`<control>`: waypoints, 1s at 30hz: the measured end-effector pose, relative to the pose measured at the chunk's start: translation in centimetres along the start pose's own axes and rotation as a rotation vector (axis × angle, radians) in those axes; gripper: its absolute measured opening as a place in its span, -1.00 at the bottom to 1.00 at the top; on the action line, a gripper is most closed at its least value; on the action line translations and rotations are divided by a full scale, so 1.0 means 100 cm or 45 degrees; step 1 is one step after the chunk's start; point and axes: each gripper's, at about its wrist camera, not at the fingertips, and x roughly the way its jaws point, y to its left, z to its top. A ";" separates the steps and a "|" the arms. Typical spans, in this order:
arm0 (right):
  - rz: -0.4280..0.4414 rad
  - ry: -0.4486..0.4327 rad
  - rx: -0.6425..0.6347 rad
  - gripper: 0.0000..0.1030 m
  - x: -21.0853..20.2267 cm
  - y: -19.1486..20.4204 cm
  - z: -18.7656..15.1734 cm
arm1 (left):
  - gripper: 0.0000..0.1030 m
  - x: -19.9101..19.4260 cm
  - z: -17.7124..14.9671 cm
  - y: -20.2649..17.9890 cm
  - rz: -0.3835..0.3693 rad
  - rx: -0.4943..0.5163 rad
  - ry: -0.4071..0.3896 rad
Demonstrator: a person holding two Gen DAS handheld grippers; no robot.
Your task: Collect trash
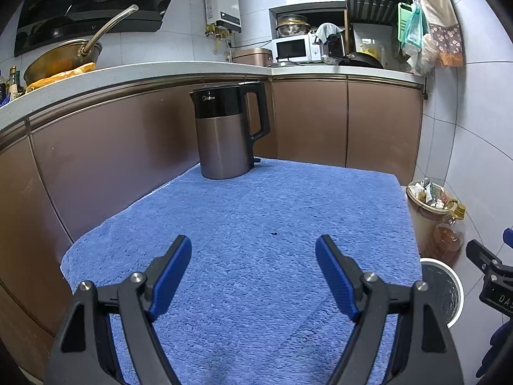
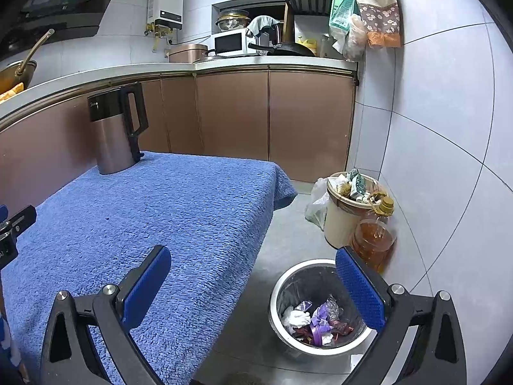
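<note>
kettle [image 1: 226, 131]: 1 | bins [image 2: 319, 316] [image 2: 344, 218]: 2 | oil bottle [image 2: 373, 240]: 1 | towel [image 1: 250, 240]: 1

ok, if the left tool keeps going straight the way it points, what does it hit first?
Probably the blue towel on the table, since the open left tool tilts down toward it. The kettle stands further along; depth unclear.

Pale grey tiled walls [image 2: 449, 102] meet a grey floor [image 2: 288, 243]; brown cabinet doors [image 1: 307, 122] run under a white L-shaped worktop [image 1: 160, 70], a microwave [image 1: 293, 48] at its far corner, a range hood [image 1: 89, 3] above
</note>
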 end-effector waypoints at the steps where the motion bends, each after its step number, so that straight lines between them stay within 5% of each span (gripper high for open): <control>1: -0.002 -0.001 0.002 1.00 0.000 0.000 0.000 | 0.53 0.000 0.000 0.000 -0.001 0.002 -0.002; 30: -0.041 -0.132 0.094 1.00 -0.029 -0.020 0.037 | 0.53 -0.029 0.054 -0.002 0.022 0.058 -0.169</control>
